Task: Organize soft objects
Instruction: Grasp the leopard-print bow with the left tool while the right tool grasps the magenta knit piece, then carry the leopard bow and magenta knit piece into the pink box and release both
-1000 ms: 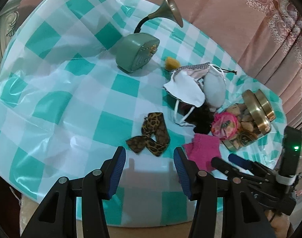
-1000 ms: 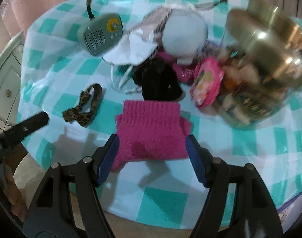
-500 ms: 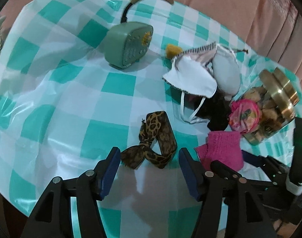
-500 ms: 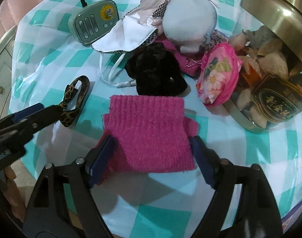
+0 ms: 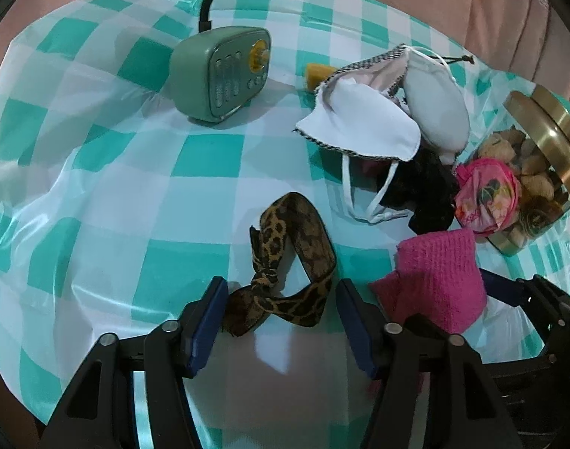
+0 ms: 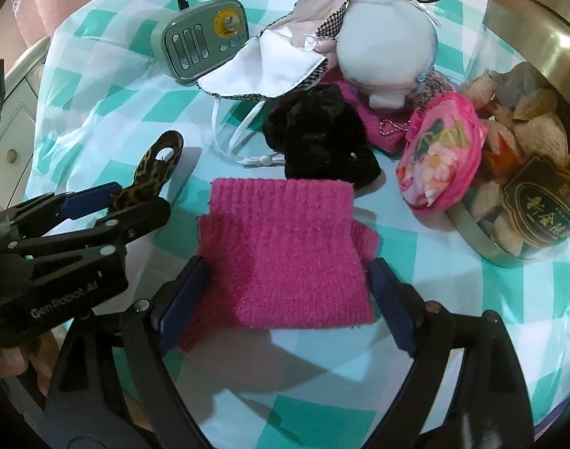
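Tongs L [image 5: 281, 321] closing, unclenched round leopard band [image 5: 292, 262] nr counter [image 5: 98, 172] edge | tongs R [image 6: 285, 295] opening, released, straddling pink knit [image 6: 285, 254] | bare cloth to L

Teal-and-white checked tablecloth [image 5: 98, 202], leopard-print band [image 5: 296, 262], pink knit [image 6: 285, 254], black scrunchie [image 6: 322, 142]

Both tools tilt steeply downward, the left tool [image 5: 279, 321] just narrowing, the right tool [image 6: 287, 292] widening, neither gripping.

Your left gripper [image 5: 279, 321] sits low over the checked tablecloth [image 5: 109, 194], its jaws just closing, with the leopard-print band [image 5: 285, 262] between them. The pink knit piece [image 5: 440, 280] lies just beside it.
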Motion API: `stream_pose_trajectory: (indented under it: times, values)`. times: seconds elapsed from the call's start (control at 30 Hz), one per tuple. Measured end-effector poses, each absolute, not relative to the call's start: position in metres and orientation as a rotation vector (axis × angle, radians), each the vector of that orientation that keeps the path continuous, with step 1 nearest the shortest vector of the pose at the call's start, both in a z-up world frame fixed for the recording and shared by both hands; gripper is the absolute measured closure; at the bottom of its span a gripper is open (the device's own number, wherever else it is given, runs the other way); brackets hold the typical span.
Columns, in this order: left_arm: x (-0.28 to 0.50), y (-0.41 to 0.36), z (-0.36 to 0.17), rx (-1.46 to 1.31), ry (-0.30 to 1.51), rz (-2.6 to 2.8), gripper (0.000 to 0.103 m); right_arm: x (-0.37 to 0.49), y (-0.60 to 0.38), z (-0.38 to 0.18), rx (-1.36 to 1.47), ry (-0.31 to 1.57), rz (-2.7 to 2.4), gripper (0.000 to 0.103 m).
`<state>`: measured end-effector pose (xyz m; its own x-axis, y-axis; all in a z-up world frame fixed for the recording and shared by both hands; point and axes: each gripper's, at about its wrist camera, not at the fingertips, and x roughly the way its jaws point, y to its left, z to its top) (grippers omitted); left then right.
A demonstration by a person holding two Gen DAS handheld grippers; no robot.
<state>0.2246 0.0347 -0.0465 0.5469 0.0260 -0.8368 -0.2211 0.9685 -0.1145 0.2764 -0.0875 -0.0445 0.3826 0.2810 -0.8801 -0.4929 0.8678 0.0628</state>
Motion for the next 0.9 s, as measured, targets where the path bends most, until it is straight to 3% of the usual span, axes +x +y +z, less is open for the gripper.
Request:
stream_pose_trajectory:
  times: [0.17, 0.27, 0.37, 0.47, 0.53, 0.63, 0.9]
  values:
    - [0.219, 0.033, -0.044, -0.219, 0.974, 0.137, 0.083, 0.277, -0.085, -0.045, -0.224, 1.072, 0.501, 0.014]
    - [0.218, 0.036, -0.044, -0.234, 0.968, 0.127, 0.084, 0.274, -0.085, -0.045, -0.229, 1.068, 0.508, 0.016]
    - [0.215, 0.037, -0.042, -0.234, 0.958, 0.123, 0.085, 0.270, -0.085, -0.044, -0.226, 1.057, 0.522, 0.029]
    - [0.212, 0.036, -0.039, -0.226, 0.939, 0.128, 0.085, 0.266, -0.084, -0.042, -0.219, 1.051, 0.556, 0.050]
    - [0.209, 0.035, -0.035, -0.217, 0.925, 0.133, 0.085, 0.263, -0.082, -0.041, -0.211, 1.053, 0.590, 0.070]
    - [0.204, 0.033, -0.029, -0.204, 0.908, 0.139, 0.085, 0.261, -0.080, -0.040, -0.212, 1.049, 0.595, 0.077]
    - [0.190, 0.026, -0.013, -0.195, 0.863, 0.143, 0.085, 0.255, -0.099, -0.025, -0.165, 1.027, 0.564, 0.080]
